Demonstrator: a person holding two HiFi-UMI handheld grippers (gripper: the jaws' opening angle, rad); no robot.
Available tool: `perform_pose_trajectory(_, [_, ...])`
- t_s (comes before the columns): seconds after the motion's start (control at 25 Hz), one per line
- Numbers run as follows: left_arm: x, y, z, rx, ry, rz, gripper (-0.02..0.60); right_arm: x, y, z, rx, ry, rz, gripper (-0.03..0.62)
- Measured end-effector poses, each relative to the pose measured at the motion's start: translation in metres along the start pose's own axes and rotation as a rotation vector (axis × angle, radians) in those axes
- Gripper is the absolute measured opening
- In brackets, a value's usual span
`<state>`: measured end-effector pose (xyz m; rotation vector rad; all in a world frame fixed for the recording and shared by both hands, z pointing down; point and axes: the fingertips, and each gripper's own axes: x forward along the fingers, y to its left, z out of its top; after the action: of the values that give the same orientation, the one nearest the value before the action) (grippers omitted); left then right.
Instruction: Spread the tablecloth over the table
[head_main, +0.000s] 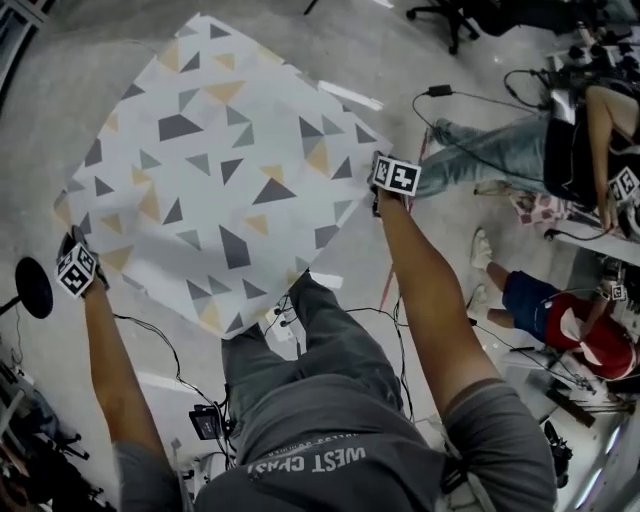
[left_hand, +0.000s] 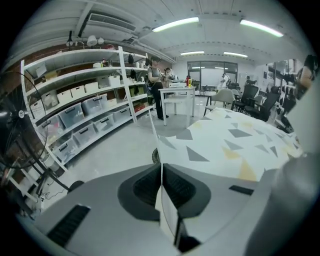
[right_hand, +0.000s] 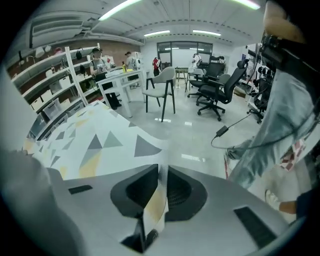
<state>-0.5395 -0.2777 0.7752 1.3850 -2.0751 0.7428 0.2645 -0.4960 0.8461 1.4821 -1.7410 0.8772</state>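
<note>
The tablecloth (head_main: 220, 170) is white with grey and yellow triangles and hangs spread out flat in front of me, hiding whatever is under it. My left gripper (head_main: 70, 240) holds its near left corner. In the left gripper view the pads of that gripper (left_hand: 161, 185) are pressed together on the thin cloth edge, and the tablecloth (left_hand: 225, 145) stretches away to the right. My right gripper (head_main: 378, 192) is at the right corner. In the right gripper view its jaws (right_hand: 161, 187) stand slightly apart with a loose fold between them, and the tablecloth (right_hand: 95, 145) runs off to the left.
A person in jeans (head_main: 500, 150) stands to the right, and another in red (head_main: 590, 335) sits low beside a workbench. Cables (head_main: 440, 95) trail on the floor. A black fan (head_main: 33, 288) is at my left. Shelves with bins (left_hand: 75, 110), a chair (right_hand: 162, 85) and office chairs (right_hand: 217, 87) stand farther off.
</note>
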Motion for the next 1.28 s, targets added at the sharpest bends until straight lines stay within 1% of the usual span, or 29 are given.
perform_pose_trajectory(0.12, [0.003,0.0,-0.007,0.038,0.024,0.007,0.014,0.002,-0.007,-0.006,0.054,0.032,0.013,0.072])
perform_pose_trajectory(0.2, [-0.001,0.002,-0.011,0.046,0.038,0.017,0.025,0.001,-0.01,-0.009,0.081,0.054,0.01,0.104])
perform_pose_trajectory(0.28, [-0.005,0.005,-0.013,0.044,0.046,0.024,0.039,-0.002,-0.014,-0.011,0.09,0.068,-0.011,0.138])
perform_pose_trajectory(0.36, [-0.012,0.007,-0.015,0.05,0.048,0.034,0.066,-0.009,-0.019,-0.014,0.1,0.074,-0.04,0.183])
perform_pose_trajectory(0.52, [-0.03,0.009,-0.018,0.068,0.043,0.044,0.12,-0.034,-0.02,-0.016,0.108,0.056,-0.067,0.199])
perform_pose_trajectory(0.64, [-0.05,0.01,-0.017,0.058,0.038,0.041,0.129,-0.061,-0.004,-0.011,0.078,0.013,-0.051,0.199])
perform_pose_trajectory(0.72, [-0.068,0.007,-0.007,0.047,0.008,0.026,0.129,-0.082,0.013,-0.002,0.052,-0.029,-0.022,0.195])
perform_pose_trajectory(0.84, [-0.098,-0.008,0.028,0.048,-0.083,-0.025,0.128,-0.117,0.051,0.027,0.011,-0.112,0.057,0.173])
perform_pose_trajectory(0.92, [-0.122,-0.029,0.059,0.053,-0.178,-0.1,0.127,-0.145,0.081,0.048,-0.031,-0.179,0.13,0.149])
perform_pose_trajectory(1.0, [-0.154,-0.053,0.095,0.069,-0.288,-0.171,0.127,-0.179,0.114,0.065,-0.086,-0.259,0.21,0.09])
perform_pose_trajectory(1.08, [-0.195,-0.074,0.131,0.096,-0.387,-0.224,0.125,-0.22,0.151,0.084,-0.149,-0.346,0.281,0.026])
perform_pose_trajectory(1.12, [-0.217,-0.086,0.148,0.111,-0.436,-0.253,0.124,-0.241,0.17,0.092,-0.182,-0.392,0.321,0.009])
perform_pose_trajectory(1.2, [-0.261,-0.11,0.18,0.144,-0.536,-0.321,0.11,-0.288,0.211,0.105,-0.252,-0.482,0.415,0.009])
perform_pose_trajectory(1.28, [-0.308,-0.135,0.207,0.176,-0.625,-0.399,0.079,-0.337,0.247,0.111,-0.315,-0.559,0.497,0.009])
